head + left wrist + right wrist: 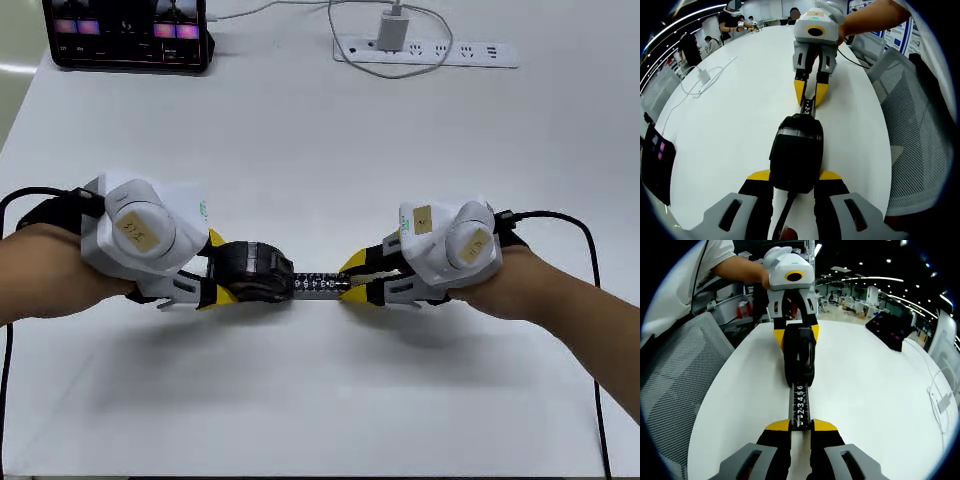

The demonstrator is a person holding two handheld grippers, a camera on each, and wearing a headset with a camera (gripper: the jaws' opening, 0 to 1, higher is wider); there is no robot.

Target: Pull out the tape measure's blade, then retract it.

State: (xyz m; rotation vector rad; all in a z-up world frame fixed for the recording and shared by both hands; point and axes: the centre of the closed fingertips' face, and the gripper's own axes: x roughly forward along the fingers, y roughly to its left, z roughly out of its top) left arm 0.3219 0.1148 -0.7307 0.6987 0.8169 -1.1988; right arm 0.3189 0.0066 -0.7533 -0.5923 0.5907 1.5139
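Note:
A black tape measure (252,271) sits low over the white table, its case (796,152) clamped between the yellow-tipped jaws of my left gripper (218,268). A short length of black blade with white numbers (320,284) runs out of the case to the right. My right gripper (355,280) is shut on the blade's end (800,412). In the right gripper view the case (799,355) lies straight ahead with the left gripper (791,335) behind it. In the left gripper view the right gripper (810,92) faces me, shut on the blade (807,106).
A white power strip (430,50) with a plugged charger and looped cable lies at the table's far edge. A dark tablet (128,30) stands at the far left. Mesh chairs (910,125) stand beside the table. People are in the far background.

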